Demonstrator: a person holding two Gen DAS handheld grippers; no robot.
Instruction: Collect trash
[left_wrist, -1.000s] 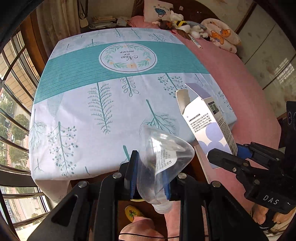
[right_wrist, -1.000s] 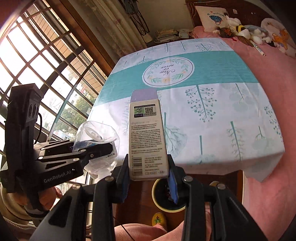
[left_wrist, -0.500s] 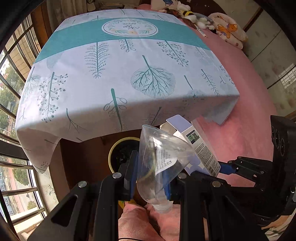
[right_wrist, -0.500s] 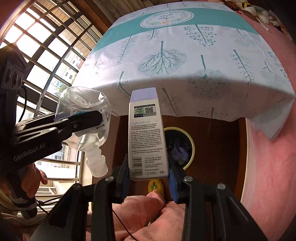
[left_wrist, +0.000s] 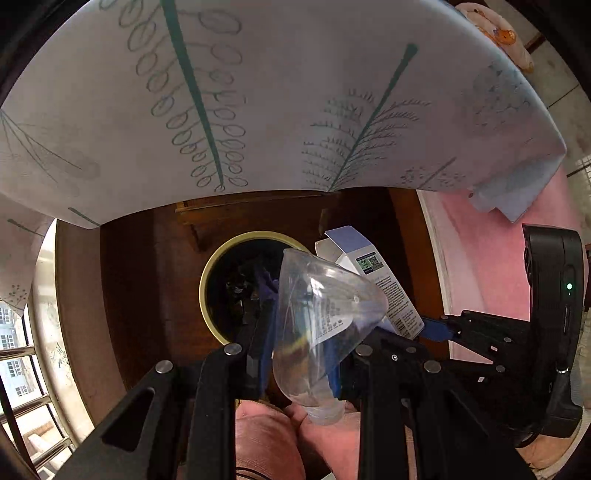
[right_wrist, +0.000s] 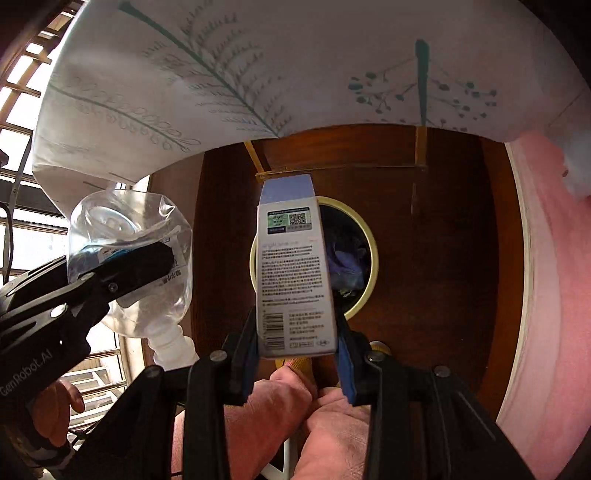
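dark wood floor below the tablecloth's (left_wrist: 280, 110) edge holds a yellow-rimmed bin (right_wrist: 371, 240). left gripper (left_wrist: 301, 332) clamps a crushed bottle (left_wrist: 321, 314), right gripper (right_wrist: 297, 339) a carton (right_wrist: 291, 266), both above it. next: release over the opening.

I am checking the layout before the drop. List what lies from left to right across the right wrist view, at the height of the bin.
Window bars → crushed clear plastic bottle in the left tool → printed carton in the right tool → yellow-rimmed bin → brown wooden floor → pink bedcover.
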